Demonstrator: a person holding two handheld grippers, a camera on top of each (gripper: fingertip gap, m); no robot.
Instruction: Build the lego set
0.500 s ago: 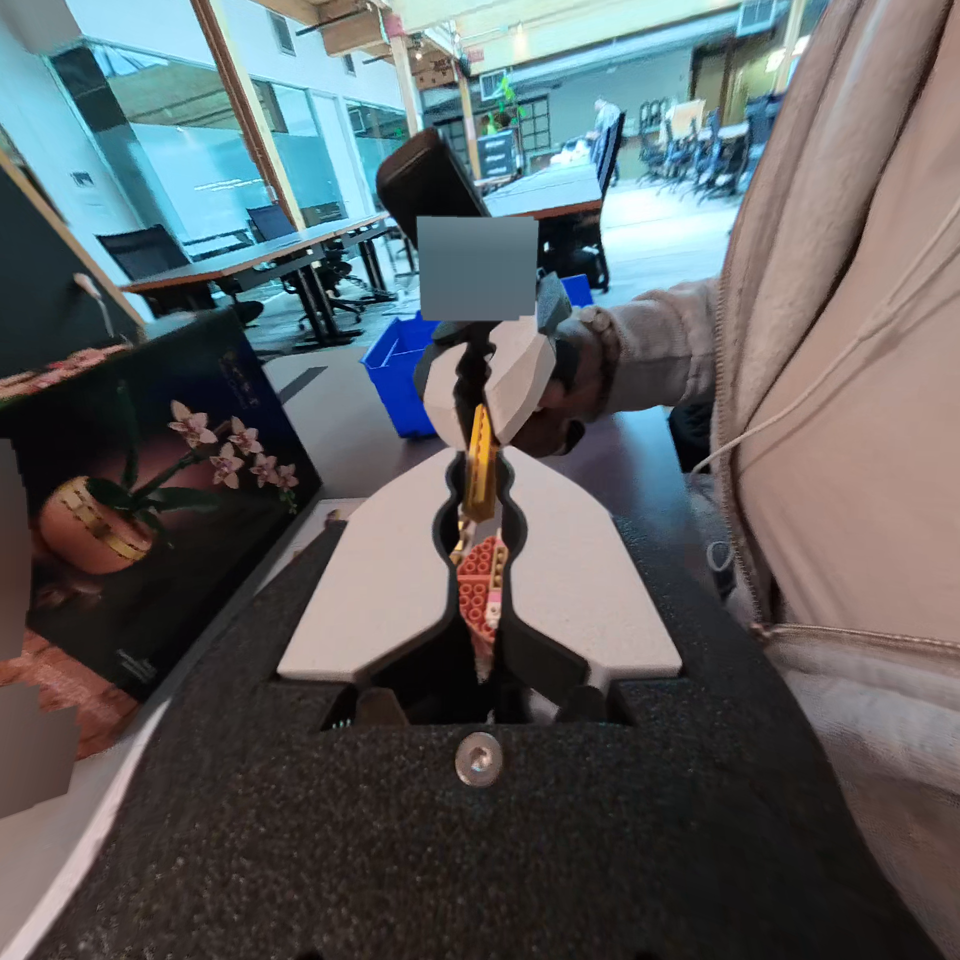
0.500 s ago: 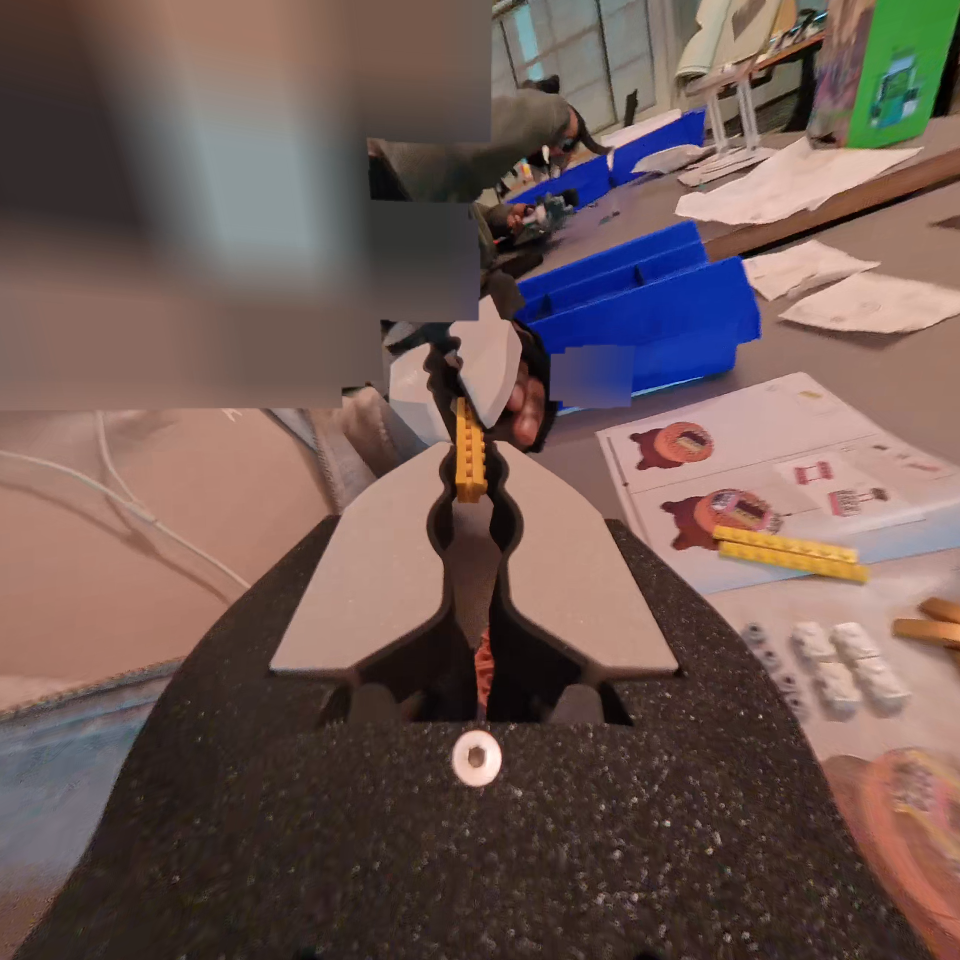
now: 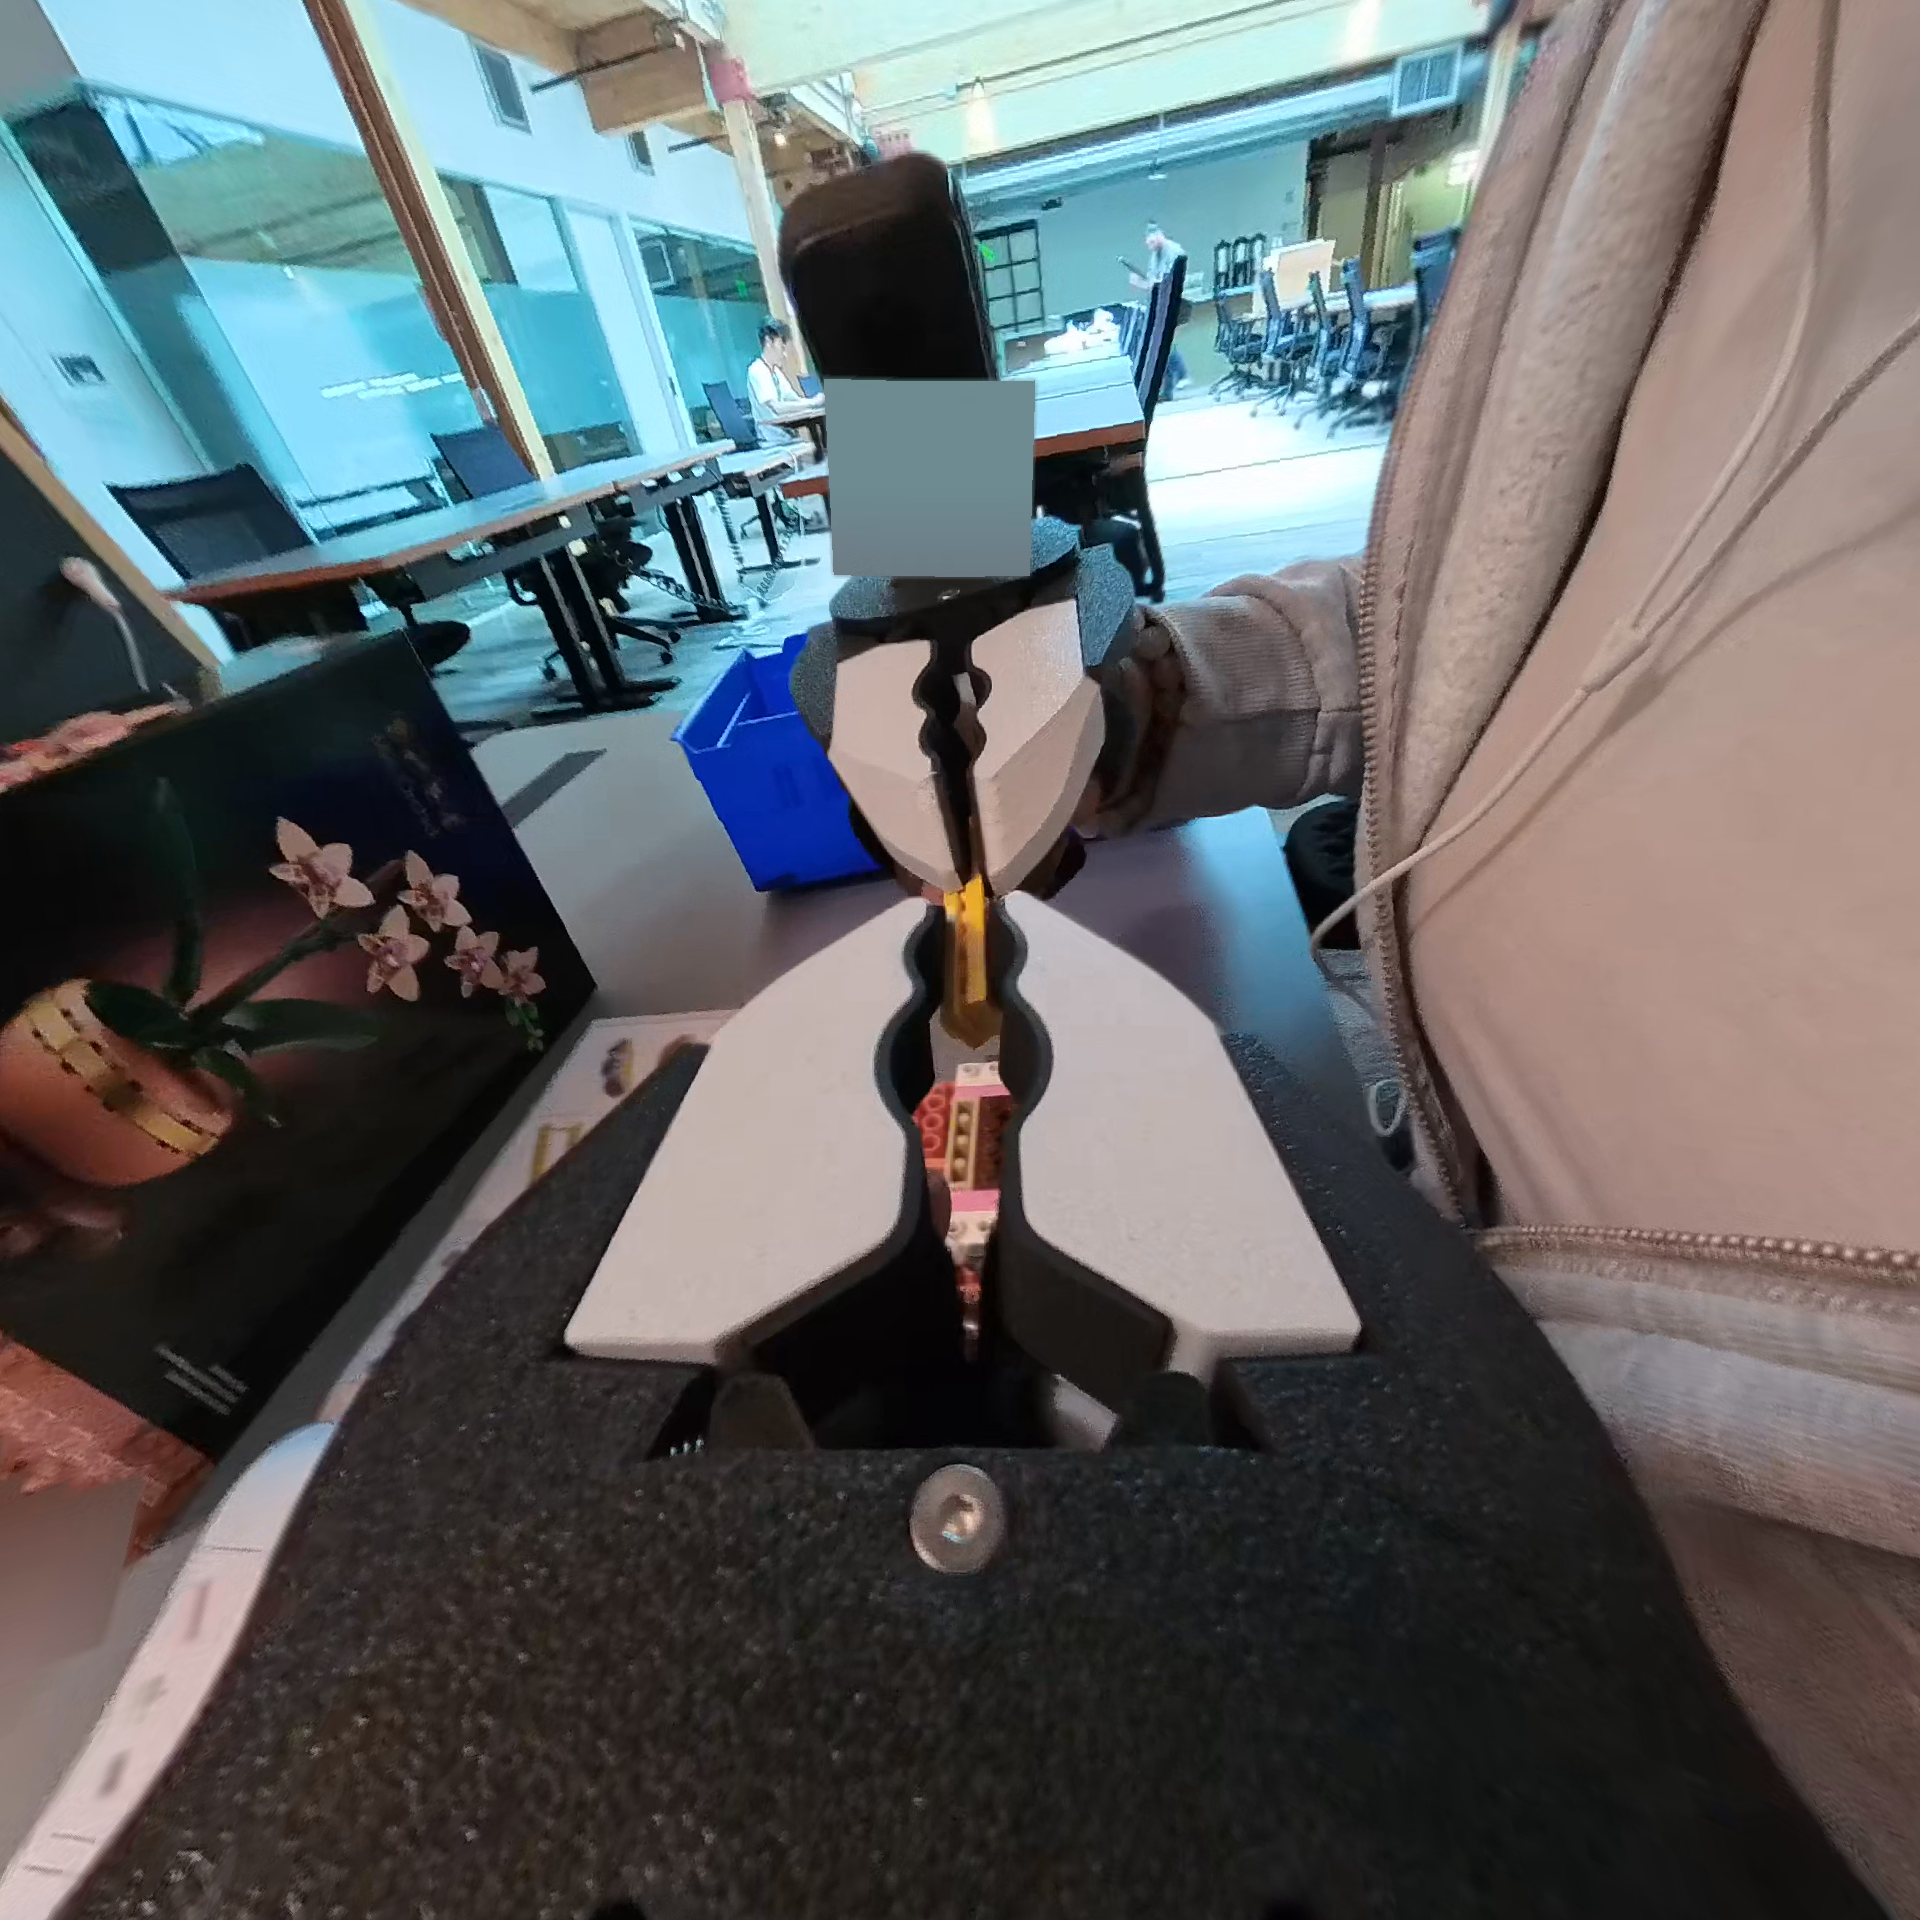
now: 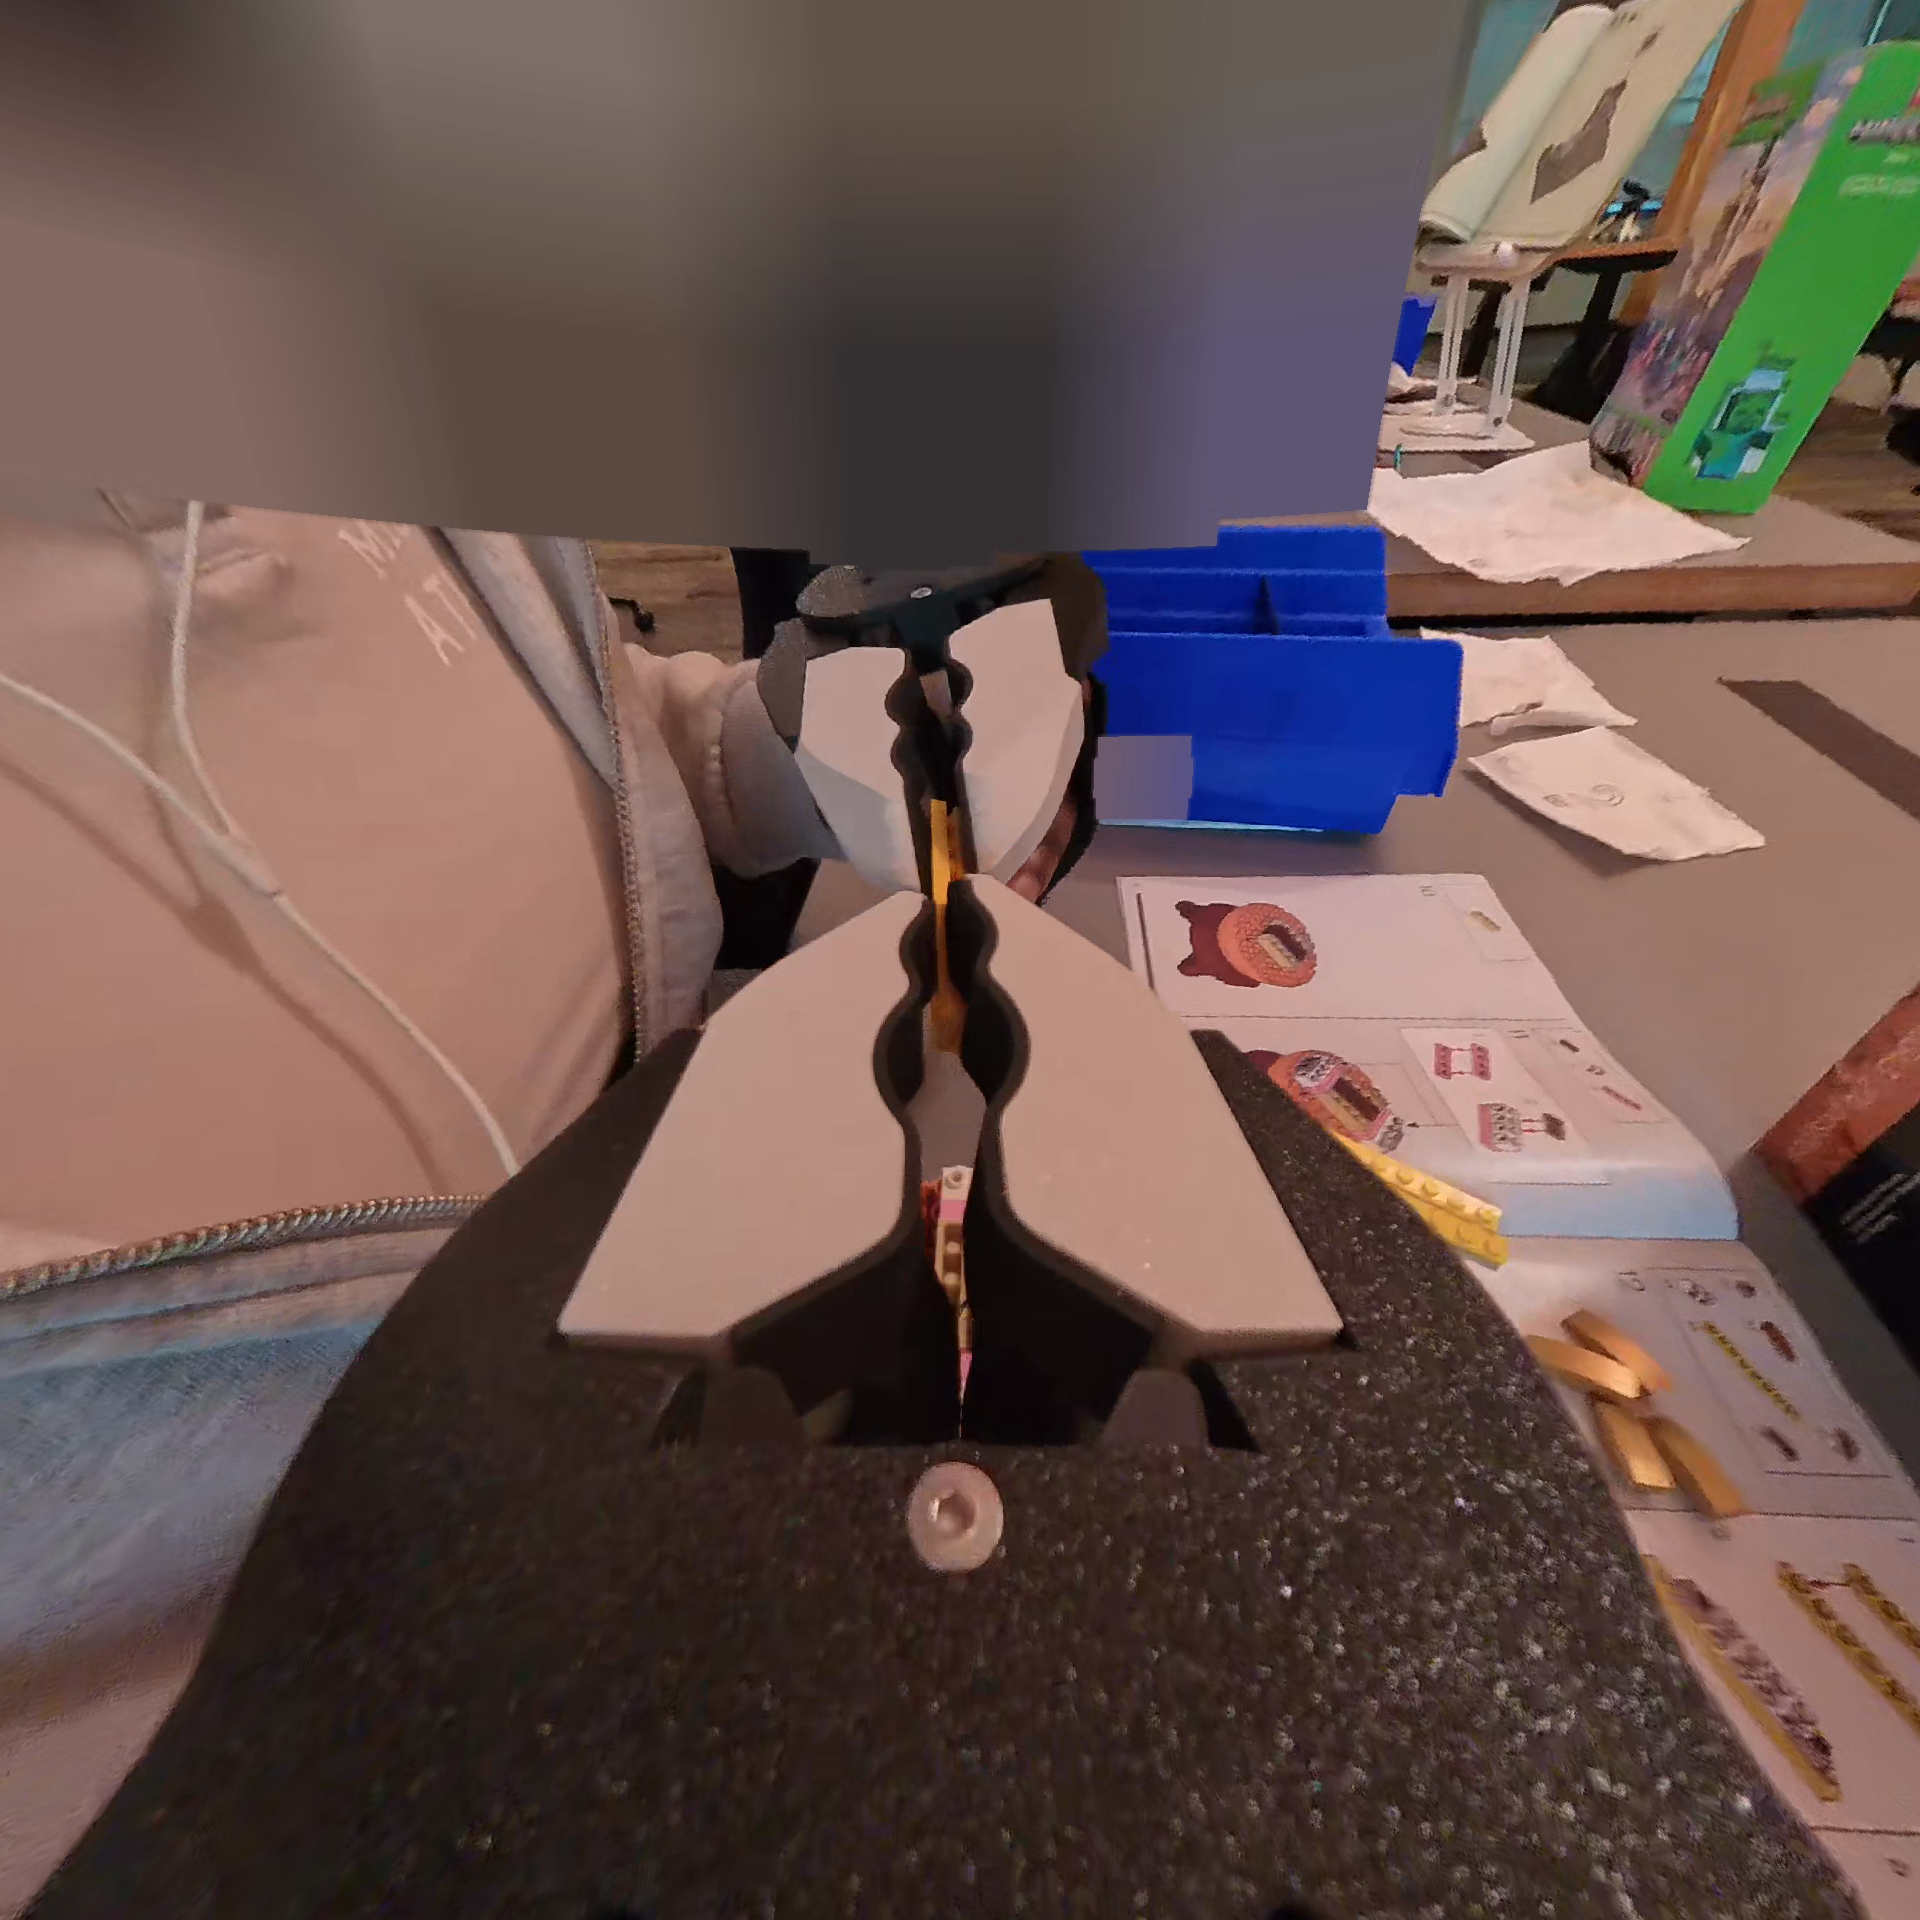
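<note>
Left view, from the left: the set box [image 3: 260,987] is stood at the bench's [image 4: 1683,935] left edge, and a blue bin [image 3: 769,790] is seen behind.

- The left gripper [image 3: 964,925] is held above the bench. Its jaws are closed to a thin slit on the near end of the yellow plate [image 3: 971,966].
- A pink-and-tan assembly [image 3: 961,1132] is glimpsed through the gap lower down. Whether it is gripped or hangs from the plate cannot be told.

Right view: the right gripper [image 4: 948,904] is met tip to tip with the left one. Its jaws are likewise pinched almost shut on the plate's other end.

Further right, these are laid out towards the bench's right edge:
- the instruction booklet [image 4: 1403,997]
- spare yellow plates [image 4: 1439,1210]
- gold curved pieces [image 4: 1631,1403]

Change since half a second ago:
- The plate's studs were shown broadside then; now it is seen edge-on, so a twist has been given.
- The two grippers have been brought closer together, and less of the plate is left exposed between them.

Judged meaning: the plate is being re-gripped or aligned for pressing onto the assembly. The join is not yet confirmed.
</note>
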